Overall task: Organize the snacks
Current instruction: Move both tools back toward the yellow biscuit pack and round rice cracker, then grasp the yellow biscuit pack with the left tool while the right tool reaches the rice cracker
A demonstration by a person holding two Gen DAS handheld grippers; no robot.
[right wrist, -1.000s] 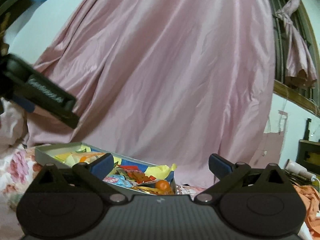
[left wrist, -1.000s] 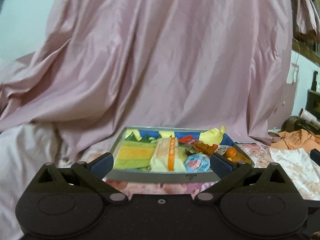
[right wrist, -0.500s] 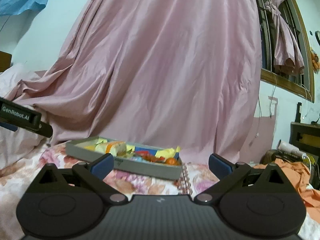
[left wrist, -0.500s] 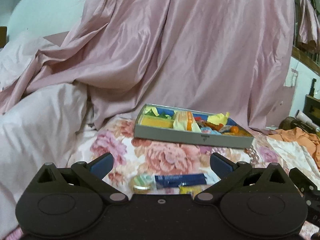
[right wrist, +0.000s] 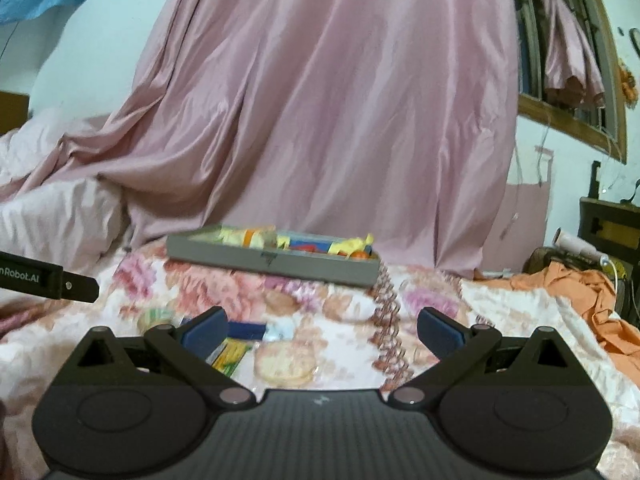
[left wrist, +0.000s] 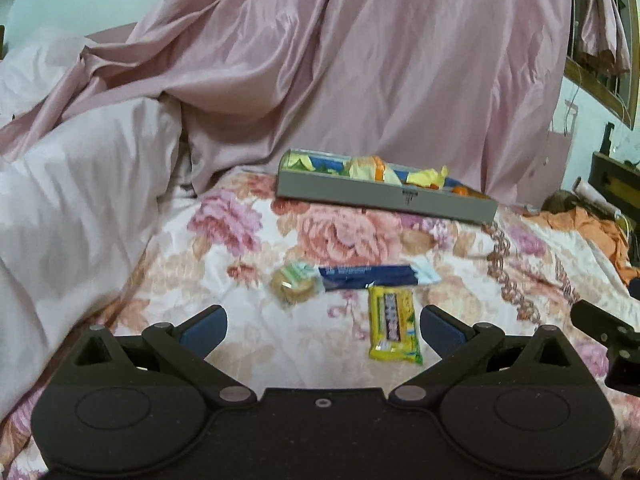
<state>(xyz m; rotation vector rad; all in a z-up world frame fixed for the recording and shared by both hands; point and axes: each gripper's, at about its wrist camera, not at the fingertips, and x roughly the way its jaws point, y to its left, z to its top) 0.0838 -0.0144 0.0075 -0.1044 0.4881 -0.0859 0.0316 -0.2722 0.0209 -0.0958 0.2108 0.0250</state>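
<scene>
A grey tray [left wrist: 384, 196] [right wrist: 272, 261] filled with several wrapped snacks lies on the floral bedspread. Nearer to me lie three loose snacks: a round cookie pack [left wrist: 294, 286], a long dark blue bar [left wrist: 368, 275] and a yellow packet [left wrist: 394, 328]. My left gripper [left wrist: 323, 330] hovers open just in front of them, the yellow packet close to its right finger. My right gripper [right wrist: 320, 334] is open and empty over the bedspread; the blue bar [right wrist: 246, 330] and yellow packet [right wrist: 230, 356] sit by its left finger.
A pink curtain [left wrist: 380, 60] hangs behind the tray. A pale quilt [left wrist: 72, 208] is heaped on the left. Orange cloth [right wrist: 592, 300] lies bunched at the right. The other gripper's body shows at the right edge [left wrist: 608, 340] and the left edge [right wrist: 44, 278].
Both grippers have pulled back from the tray, which now sits farther off. The three loose snacks on the bedspread have come into view. Both stay open.
</scene>
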